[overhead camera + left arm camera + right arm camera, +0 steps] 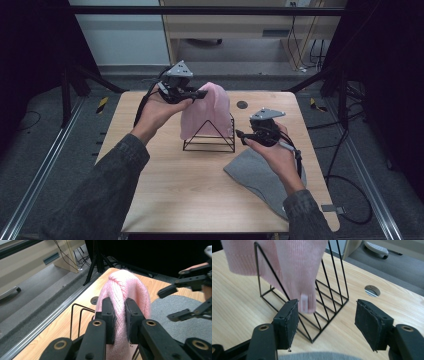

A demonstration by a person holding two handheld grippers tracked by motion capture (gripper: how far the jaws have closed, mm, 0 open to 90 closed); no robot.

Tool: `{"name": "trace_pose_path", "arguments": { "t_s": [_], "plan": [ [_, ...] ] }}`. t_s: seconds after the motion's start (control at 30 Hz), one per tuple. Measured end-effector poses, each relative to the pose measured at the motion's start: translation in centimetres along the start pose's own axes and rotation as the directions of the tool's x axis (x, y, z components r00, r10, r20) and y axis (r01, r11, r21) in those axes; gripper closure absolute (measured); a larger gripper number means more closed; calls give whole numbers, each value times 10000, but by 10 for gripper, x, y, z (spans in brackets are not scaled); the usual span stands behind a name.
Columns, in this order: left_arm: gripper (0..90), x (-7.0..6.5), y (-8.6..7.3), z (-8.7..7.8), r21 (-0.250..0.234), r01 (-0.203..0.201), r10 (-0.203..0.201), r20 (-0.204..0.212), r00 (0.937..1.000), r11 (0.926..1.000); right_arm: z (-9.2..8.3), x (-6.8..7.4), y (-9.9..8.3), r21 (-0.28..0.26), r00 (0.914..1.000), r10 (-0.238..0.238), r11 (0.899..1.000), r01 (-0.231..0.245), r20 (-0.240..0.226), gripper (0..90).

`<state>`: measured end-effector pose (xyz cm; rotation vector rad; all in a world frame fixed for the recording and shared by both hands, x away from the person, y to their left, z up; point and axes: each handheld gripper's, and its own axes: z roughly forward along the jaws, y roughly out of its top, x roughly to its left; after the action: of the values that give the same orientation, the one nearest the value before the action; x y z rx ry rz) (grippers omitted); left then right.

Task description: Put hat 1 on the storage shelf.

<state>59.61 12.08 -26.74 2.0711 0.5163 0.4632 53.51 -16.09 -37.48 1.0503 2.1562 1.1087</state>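
A pink knit hat (207, 112) hangs over a black wire rack (210, 142) at the table's middle. My left gripper (202, 93) holds the hat up by its top edge. In the left gripper view the pads (111, 317) press the pink knit (127, 287) from both sides. My right gripper (241, 137) stands open just right of the rack, above a grey hat (260, 175) lying flat. In the right gripper view nothing lies between the jaws of the right gripper (327, 320). The hat's lower corner (304, 300), with a small label, hangs by the left pad in front of the rack (329, 297).
The wooden table (165, 190) has a round cable hole (242, 104) behind the rack. Metal rails run along the floor on both sides. A desk and cables stand beyond the far edge. The right gripper (170, 303) shows at the right of the left gripper view.
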Motion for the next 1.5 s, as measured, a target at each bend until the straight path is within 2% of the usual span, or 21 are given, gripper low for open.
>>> {"name": "trace_pose_path", "arguments": {
  "t_s": [0.13,0.23,0.33,0.4,0.43,0.5,0.57,0.7,0.83,1.07,1.23,1.33,1.5],
  "plan": [
    [795,-1,-2,1,62,0,0,22,10000,10000,-10,3,-16,-113,9995,190,9998,-188,247,321],
    [795,-2,-4,1,43,15,-15,63,10000,10000,-12,10,-29,-54,9991,153,9999,-151,407,308],
    [793,-3,-6,2,109,30,-31,79,10000,9999,-8,15,-49,-271,9979,590,9979,-583,258,308],
    [793,-4,-8,3,115,48,-49,94,9999,9999,-6,15,-53,-234,9977,639,9977,-633,241,308],
    [792,-5,-10,4,137,58,-59,120,9999,9999,-1,13,-61,62,9974,650,9979,-652,303,307],
    [791,-5,-12,4,169,50,-52,140,9999,9998,0,12,-63,97,9969,704,9974,-708,338,307],
    [790,-5,-15,6,241,113,-117,185,9998,9996,-1,8,-68,110,9939,1049,9944,-1053,352,308],
    [789,-7,-26,12,326,348,-357,253,9990,9989,0,3,-75,286,9910,1251,9915,-1266,472,309],
    [788,-8,-35,17,317,507,-517,325,9981,9982,3,3,-80,494,9904,1284,9902,-1310,519,310],
    [781,-10,-46,23,602,564,-585,348,9977,9966,7,3,-85,812,9906,1255,9882,-1297,546,310],
    [768,-10,-53,25,951,521,-564,439,9974,9941,11,4,-90,1259,9920,1104,9851,-1173,607,309],
    [726,-9,-55,26,1009,656,-710,505,9962,9927,12,3,-90,1270,9923,1056,9854,-1131,646,304],
    [581,-12,-59,24,854,837,-871,369,9955,9928,9,-1,-90,1226,9916,1049,9859,-1136,753,283]
  ]
}}
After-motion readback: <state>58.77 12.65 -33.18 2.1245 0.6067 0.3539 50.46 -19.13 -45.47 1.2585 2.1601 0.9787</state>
